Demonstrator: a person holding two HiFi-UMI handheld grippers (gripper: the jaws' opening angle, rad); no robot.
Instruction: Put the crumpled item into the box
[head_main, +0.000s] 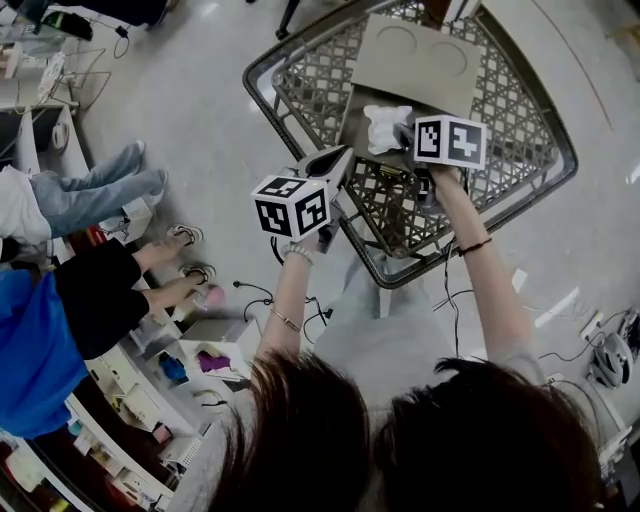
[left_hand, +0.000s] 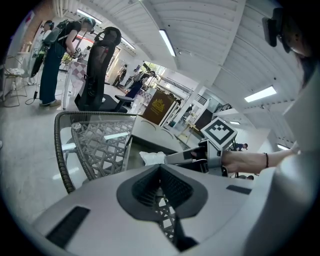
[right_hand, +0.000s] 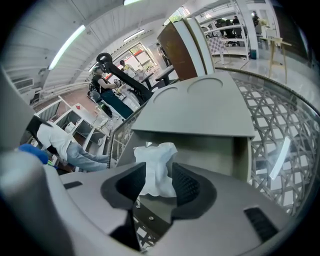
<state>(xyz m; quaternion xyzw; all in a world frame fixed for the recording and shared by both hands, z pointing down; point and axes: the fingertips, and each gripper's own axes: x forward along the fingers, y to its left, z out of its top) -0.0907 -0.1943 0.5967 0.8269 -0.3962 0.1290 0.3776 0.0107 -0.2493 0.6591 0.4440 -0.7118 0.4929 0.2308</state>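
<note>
Release step: R gripper (right_hand: 159, 171) jaws wide apart, not pinching. Crumpled tissue (right_hand: 152, 155) loose between them, resting in open cardboard box (right_hand: 215, 150). L gripper (left_hand: 161, 169) jaws together, empty. Next: pull R back w/o snagging tissue.

Left claw (left_hand: 160, 166), jaws together and empty, hovers over the lattice table (left_hand: 102, 145).

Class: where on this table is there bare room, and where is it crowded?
Free: the table lattice between the box and the right rim, and between box and left rim. Crowded: the box's opening, with the tissue and right gripper.
</note>
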